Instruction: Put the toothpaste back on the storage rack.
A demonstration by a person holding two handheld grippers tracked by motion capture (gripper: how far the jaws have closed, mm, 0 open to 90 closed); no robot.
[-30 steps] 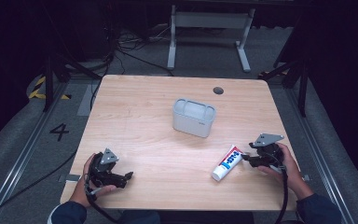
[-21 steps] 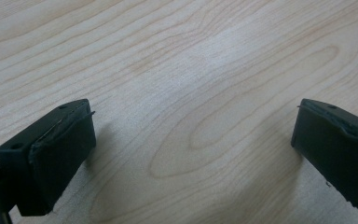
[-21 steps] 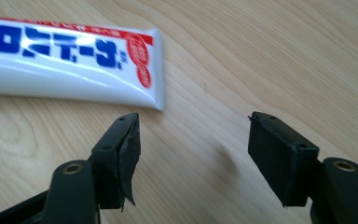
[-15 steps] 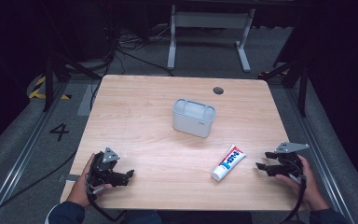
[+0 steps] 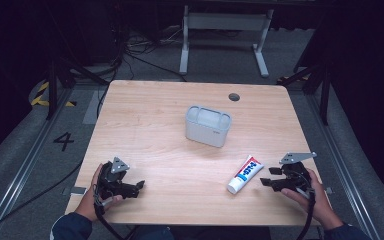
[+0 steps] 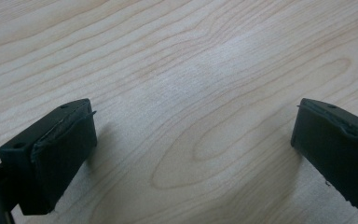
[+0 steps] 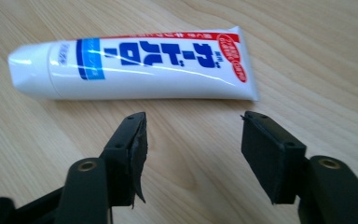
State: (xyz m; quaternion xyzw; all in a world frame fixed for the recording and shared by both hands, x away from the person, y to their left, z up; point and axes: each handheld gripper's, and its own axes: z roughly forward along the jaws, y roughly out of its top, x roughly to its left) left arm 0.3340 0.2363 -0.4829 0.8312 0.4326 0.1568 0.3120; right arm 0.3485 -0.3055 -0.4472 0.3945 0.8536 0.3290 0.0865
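Fingers [image 7: 270, 154] of the right gripper [image 5: 269, 180] stand apart with nothing between them, and the toothpaste tube [image 7: 135, 65] lies flat on the desk [image 5: 155, 115] just ahead of their tips, untouched, cap end off to one side. By the look of it the grasp is not yet made. Further off, beyond the tube, a grey bin [image 5: 208, 125] stands upright. Over at the left gripper [image 5: 135, 187], the fingers also gape wide over bare wood.

The high view looked forward and down on the whole bench [image 5: 170, 115] from above its near edge. Each tool's view sat close over the wood; the right one shared the toothpaste tube [image 7: 135, 65] at four o'clock with it.
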